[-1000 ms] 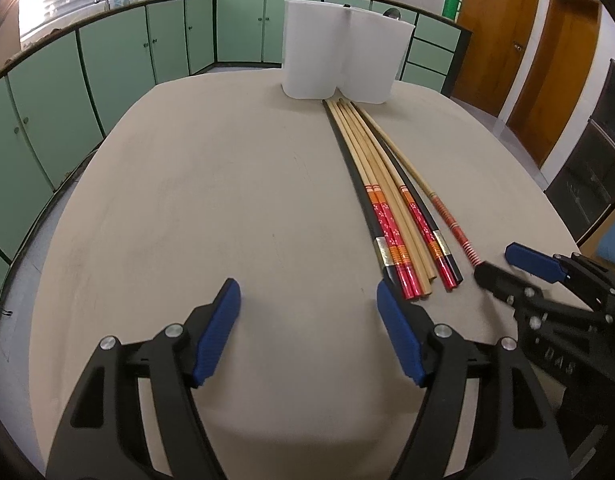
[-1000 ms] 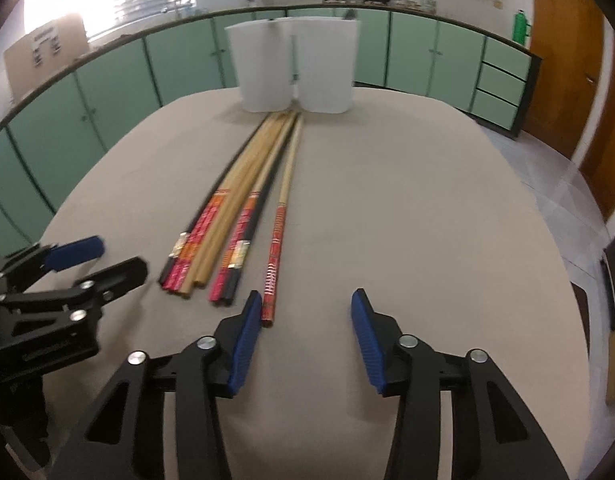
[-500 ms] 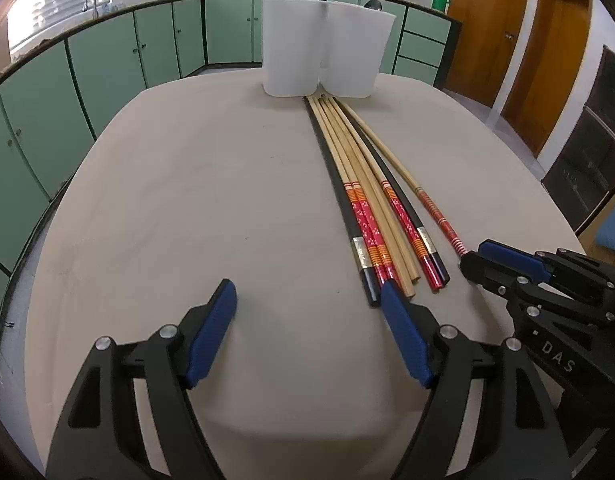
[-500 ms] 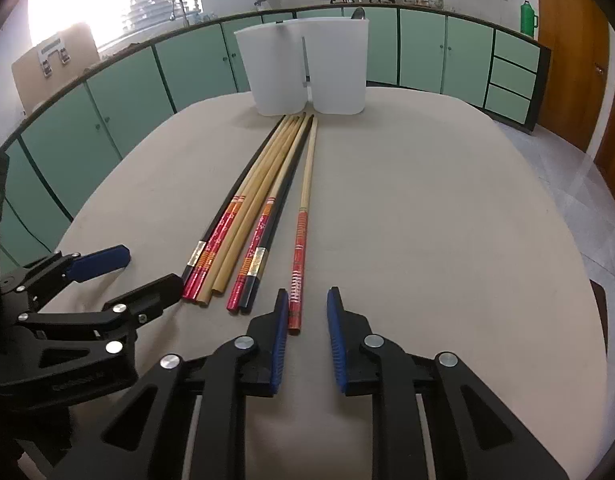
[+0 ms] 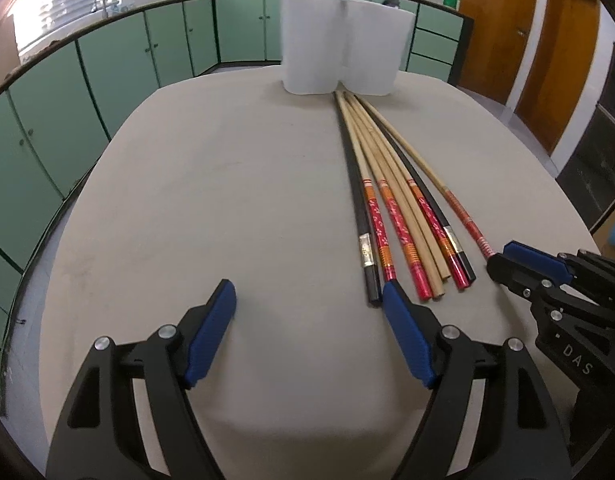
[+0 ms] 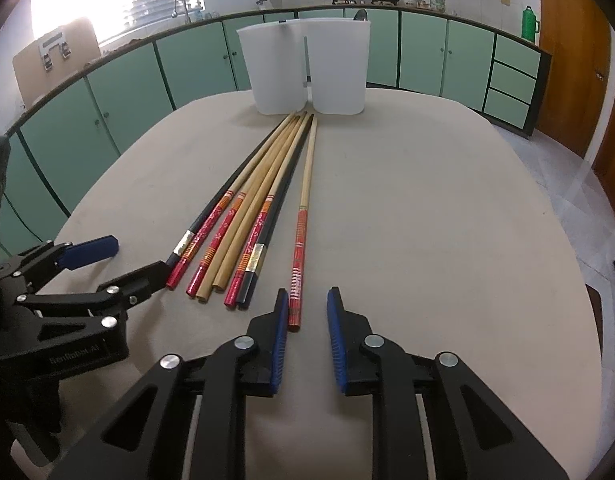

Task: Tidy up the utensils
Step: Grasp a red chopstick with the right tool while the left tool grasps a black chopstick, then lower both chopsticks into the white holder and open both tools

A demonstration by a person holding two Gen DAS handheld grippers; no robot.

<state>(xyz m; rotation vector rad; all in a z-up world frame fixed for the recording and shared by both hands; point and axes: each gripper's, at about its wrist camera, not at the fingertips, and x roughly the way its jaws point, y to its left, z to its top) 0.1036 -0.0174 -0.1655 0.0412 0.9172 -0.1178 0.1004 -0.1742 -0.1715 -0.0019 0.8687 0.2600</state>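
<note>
Chopstick lies between part-open right tongs, ungripped; left tongs gape wide, empty.

The right gripper narrowed around the lone chopstick's end, then widened slightly.

8 chopsticks lie on table before 2 containers.
</note>
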